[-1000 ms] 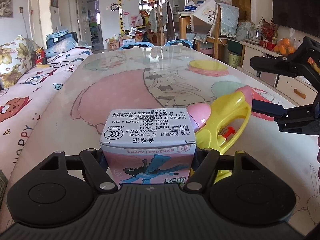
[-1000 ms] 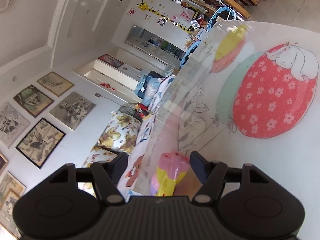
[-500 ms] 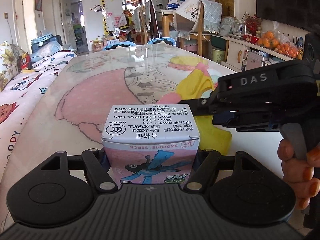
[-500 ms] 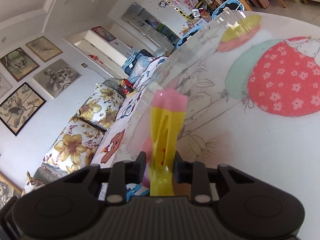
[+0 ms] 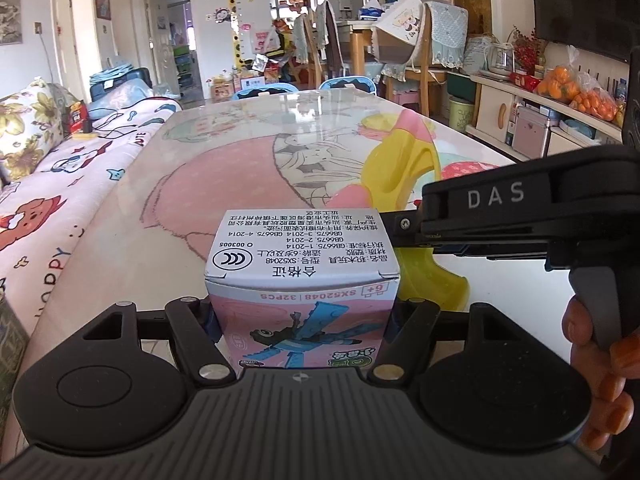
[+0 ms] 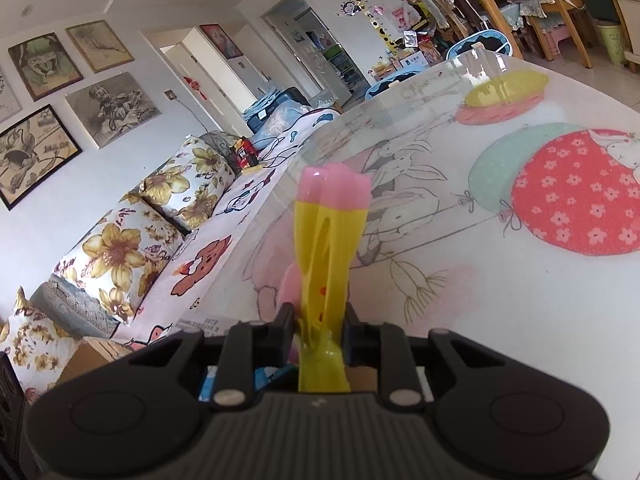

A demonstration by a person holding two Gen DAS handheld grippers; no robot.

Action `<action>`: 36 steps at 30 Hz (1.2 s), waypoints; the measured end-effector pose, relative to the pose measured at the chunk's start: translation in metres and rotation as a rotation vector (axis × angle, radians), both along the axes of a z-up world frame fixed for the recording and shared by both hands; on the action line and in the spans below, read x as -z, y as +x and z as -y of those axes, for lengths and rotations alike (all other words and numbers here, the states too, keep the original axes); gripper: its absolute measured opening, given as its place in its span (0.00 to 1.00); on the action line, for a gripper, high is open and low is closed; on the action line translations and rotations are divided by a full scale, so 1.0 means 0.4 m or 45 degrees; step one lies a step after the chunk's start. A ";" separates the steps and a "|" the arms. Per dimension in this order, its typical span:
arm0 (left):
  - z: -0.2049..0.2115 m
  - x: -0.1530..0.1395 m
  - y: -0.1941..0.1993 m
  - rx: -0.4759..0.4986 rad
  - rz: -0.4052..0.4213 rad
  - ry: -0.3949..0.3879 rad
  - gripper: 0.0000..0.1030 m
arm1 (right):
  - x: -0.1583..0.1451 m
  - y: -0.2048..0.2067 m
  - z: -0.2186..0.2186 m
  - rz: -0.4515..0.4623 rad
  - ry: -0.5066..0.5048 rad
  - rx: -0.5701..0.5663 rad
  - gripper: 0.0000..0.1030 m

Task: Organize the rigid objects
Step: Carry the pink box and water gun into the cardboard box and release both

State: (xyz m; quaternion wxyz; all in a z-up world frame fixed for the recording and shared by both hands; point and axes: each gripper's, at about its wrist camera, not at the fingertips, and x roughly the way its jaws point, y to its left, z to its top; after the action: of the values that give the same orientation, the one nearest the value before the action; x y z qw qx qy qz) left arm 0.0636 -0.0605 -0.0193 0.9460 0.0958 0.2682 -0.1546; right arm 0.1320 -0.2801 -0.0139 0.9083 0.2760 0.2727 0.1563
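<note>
Since one second ago: right claw, then spread wide around the toy, is now clamped narrow on the yellow-and-pink water gun and has carried it up off the surface.

Left claw: fingers pressed against both sides of the toy box, holding it upright, white label face on top, pink dragon print toward the camera. Its underside is hidden, so contact with the surface cannot be told.

Water gun: gripped at its yellow body, pink end pointing away from the right claw; in the left view it sits just behind and right of the box.

Right claw body: black, marked "DAS", beside the box, hand on its handle.
</note>
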 end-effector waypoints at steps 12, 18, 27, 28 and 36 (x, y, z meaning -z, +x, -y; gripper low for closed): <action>-0.066 -0.002 -0.102 -0.083 -0.045 -0.018 0.84 | -0.037 -0.119 -0.042 -0.017 -0.065 0.024 0.21; -0.105 -0.003 -0.162 -0.144 -0.081 -0.030 0.84 | -0.042 -0.192 -0.062 -0.048 -0.083 0.053 0.21; -0.147 -0.031 -0.237 -0.223 -0.087 -0.034 0.84 | -0.067 -0.302 -0.097 -0.053 -0.135 0.068 0.21; -0.151 -0.037 -0.248 -0.235 -0.083 -0.034 0.84 | -0.071 -0.312 -0.101 -0.053 -0.136 0.066 0.21; -0.178 -0.086 -0.280 -0.318 -0.045 -0.042 0.84 | -0.120 -0.394 -0.156 -0.012 -0.223 0.032 0.21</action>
State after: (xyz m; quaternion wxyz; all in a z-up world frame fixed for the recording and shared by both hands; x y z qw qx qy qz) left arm -0.0482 0.0108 0.0152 0.9545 0.0433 0.2922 -0.0419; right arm -0.0256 -0.2176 0.0341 0.9296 0.1995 0.2861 0.1192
